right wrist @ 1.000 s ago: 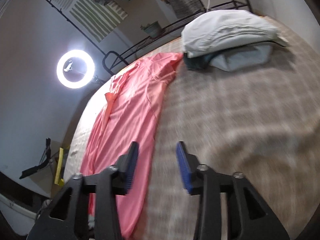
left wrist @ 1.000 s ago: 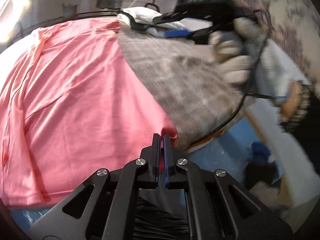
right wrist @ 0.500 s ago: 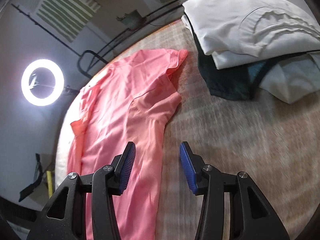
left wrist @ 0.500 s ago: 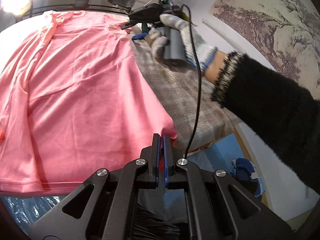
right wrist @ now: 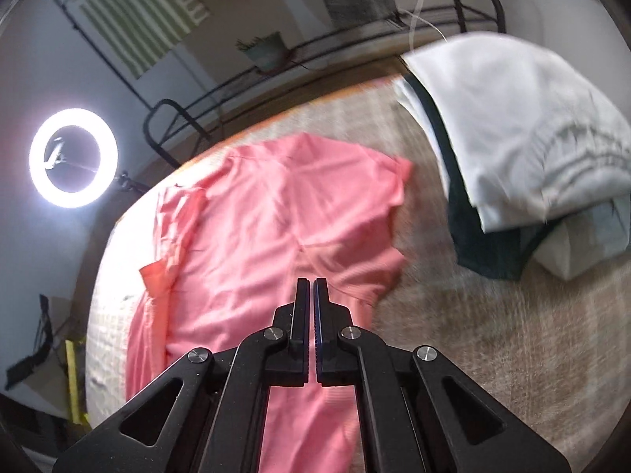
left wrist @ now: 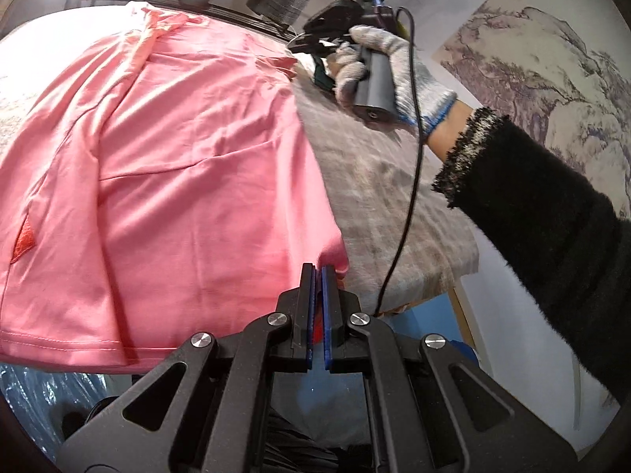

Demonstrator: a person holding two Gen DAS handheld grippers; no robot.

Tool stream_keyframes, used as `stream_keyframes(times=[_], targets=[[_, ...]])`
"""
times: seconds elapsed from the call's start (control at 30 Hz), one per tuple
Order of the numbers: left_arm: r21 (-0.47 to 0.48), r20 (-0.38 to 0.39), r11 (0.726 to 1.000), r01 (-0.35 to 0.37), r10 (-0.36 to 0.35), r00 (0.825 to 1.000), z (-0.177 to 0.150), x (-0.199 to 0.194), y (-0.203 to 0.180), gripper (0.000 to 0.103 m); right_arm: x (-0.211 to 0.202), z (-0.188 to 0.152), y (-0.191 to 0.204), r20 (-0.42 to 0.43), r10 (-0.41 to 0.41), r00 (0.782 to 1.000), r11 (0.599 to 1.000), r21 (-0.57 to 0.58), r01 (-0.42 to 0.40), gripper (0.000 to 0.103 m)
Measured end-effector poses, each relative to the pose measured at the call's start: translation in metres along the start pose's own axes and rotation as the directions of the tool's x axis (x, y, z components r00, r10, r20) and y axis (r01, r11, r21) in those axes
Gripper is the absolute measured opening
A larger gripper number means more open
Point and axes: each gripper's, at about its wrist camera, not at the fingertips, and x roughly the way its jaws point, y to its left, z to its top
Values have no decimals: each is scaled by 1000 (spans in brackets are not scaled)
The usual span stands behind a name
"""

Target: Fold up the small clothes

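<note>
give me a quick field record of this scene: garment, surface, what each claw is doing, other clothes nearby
garment: pink t-shirt, spread flat, not yet folded
surface: grey checked cloth covering the table
left claw: shut on the shirt's near hem corner
right claw: shut at the shirt's sleeve area; whether it pinches fabric is unclear
right hand: in a knit glove, holding its claw's handle over the shirt's far side
other clothes: stack of folded clothes, white on top, a dark piece beneath, beside the shirt
light: ring light past the table
</note>
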Motion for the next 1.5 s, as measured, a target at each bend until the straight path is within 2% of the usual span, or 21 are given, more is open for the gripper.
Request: stream_keyframes(times=[0.03, 0.1, 0.13, 0.17, 0.23, 0.37, 0.4, 0.47, 0.53, 0.7, 0.87, 0.93, 1.07, 1.17, 1.23, 1.3, 1.4, 1.47, 1.5], targets=[[-4, -1, 1000, 2, -2, 1000, 0, 1, 2, 1, -1, 0, 1, 7, -21, 1000, 1000, -12, 21, 1], [1, -5, 1000, 3, -3, 1000, 0, 3, 2, 1, 0, 0, -5, -3, -45, 999, 999, -2, 45, 10], [5, -8, 1000, 6, -6, 1000, 0, 4, 1, 1, 3, -1, -14, -25, -42, 999, 998, 35, 43, 25], [11, -10, 1000, 12, -12, 1000, 0, 4, 0, 1, 6, -3, -21, -35, -46, 998, 997, 63, 48, 33], [32, -10, 999, 10, -9, 1000, 0, 5, -3, 0, 12, -6, -31, -48, -50, 998, 993, 101, 55, 33], [36, -10, 999, 8, -7, 1000, 0, 7, -1, 1, 30, -12, -41, -88, 15, 996, 986, 168, 1, 32], [29, -12, 1000, 7, -7, 1000, 0, 7, 1, 1, 35, -13, -39, -103, 24, 994, 986, 165, -7, 28], [10, -13, 1000, 7, -7, 1000, 0, 7, 5, 1, 41, -14, -33, -119, -4, 993, 991, 136, 20, 3], [-7, -12, 1000, 10, -10, 1000, 0, 6, 8, 1, 41, -11, -27, -122, -39, 992, 991, 120, 54, 1], [-113, 24, 992, 50, -47, 999, -1, -9, 19, 1, 20, 3, 6, -57, -114, 992, 992, 41, 117, 1], [-169, 70, 985, 29, -17, 997, -8, -34, 34, 1, 13, 11, 66, -34, -126, 992, 986, -110, 121, 0], [-202, 89, 979, 10, 8, 996, -13, -44, 44, 0, 20, 10, 95, -30, -155, 987, 969, -200, 146, 0], [-257, 107, 966, -33, 62, 992, -19, -56, 63, 0, 48, -2, 157, -35, -199, 979, 907, -386, 170, 0], [-280, 97, 957, -73, 104, 990, -23, -57, 74, 0, 75, -14, 190, -53, -233, 971, 862, -473, 181, 0], [-288, 93, 952, -100, 132, 987, -25, -59, 80, 0, 93, -22, 201, -72, -247, 966, 846, -502, 179, 0], [-281, 92, 952, -123, 154, 984, -26, -61, 81, 0, 111, -29, 207, -98, -248, 964, 847, -505, 166, 0], [-268, 99, 956, -124, 155, 983, -26, -65, 80, 1, 128, -33, 201, -176, -201, 964, 879, -466, 98, 3], [-234, 108, 962, -144, 173, 979, -24, -71, 74, 1, 128, -33, 194, -216, -159, 963, 897, -440, 50, 11], [-216, 110, 965, -151, 177, 978, -23, -73, 72, 9, 124, -32, 191, -229, -134, 964, 904, -427, 25, 12]])
